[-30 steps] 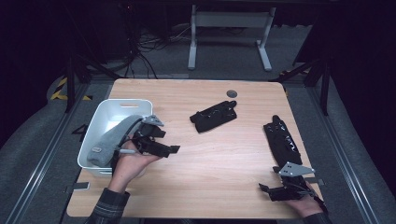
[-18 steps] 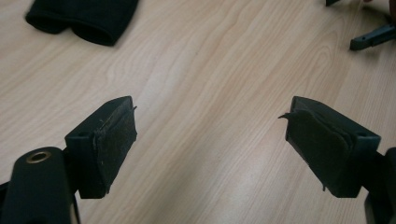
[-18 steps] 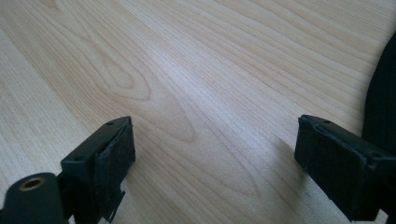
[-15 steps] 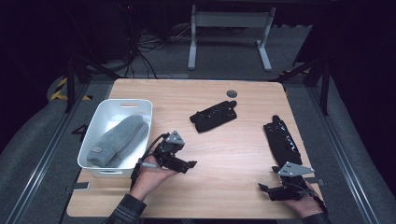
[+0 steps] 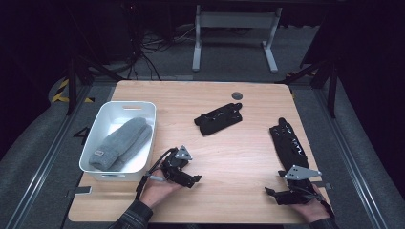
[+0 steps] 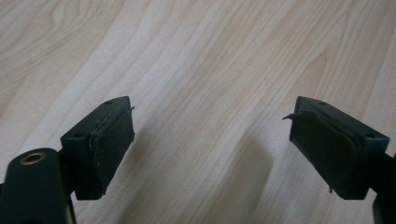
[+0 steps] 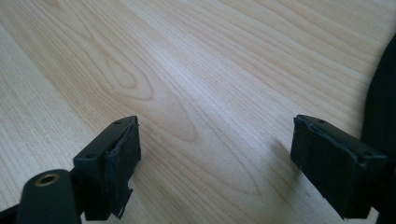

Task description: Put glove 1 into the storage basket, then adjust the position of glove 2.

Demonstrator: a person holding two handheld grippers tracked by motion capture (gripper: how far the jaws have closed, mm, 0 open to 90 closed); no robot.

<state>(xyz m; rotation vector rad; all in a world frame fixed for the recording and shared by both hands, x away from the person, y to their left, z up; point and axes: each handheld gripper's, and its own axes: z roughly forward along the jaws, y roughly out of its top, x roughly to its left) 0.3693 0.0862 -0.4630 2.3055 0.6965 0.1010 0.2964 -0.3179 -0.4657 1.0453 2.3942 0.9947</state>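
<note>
My left gripper (image 5: pixel 193 180) rests low over the wood table (image 5: pixel 239 152), just right of a white bin (image 5: pixel 125 105). Its jaws stand open and have just widened a little; bare wood lies between them (image 6: pixel 210 149). A grey knit piece (image 5: pixel 122 143) lies inside the bin. My right gripper (image 5: pixel 271 193) sits at the table's front right, pointing left. Its jaws are open (image 7: pixel 215 158) and have just been closing slightly, with nothing between them. A long black glove-like piece (image 5: pixel 289 145) lies just behind it, and its edge (image 7: pixel 383 93) shows in the right gripper view.
A second black glove-like piece (image 5: pixel 219 119) lies at mid-table toward the back. A small round dark disc (image 5: pixel 236 95) sits near the far edge. Bare wood spreads between the two grippers. Dark floor, cables and a metal stand lie beyond the table.
The left hand has moved from above the white bin down and to the right, onto the table beside it. The grey knit piece now lies flat in the bin. The right hand has stayed put.
</note>
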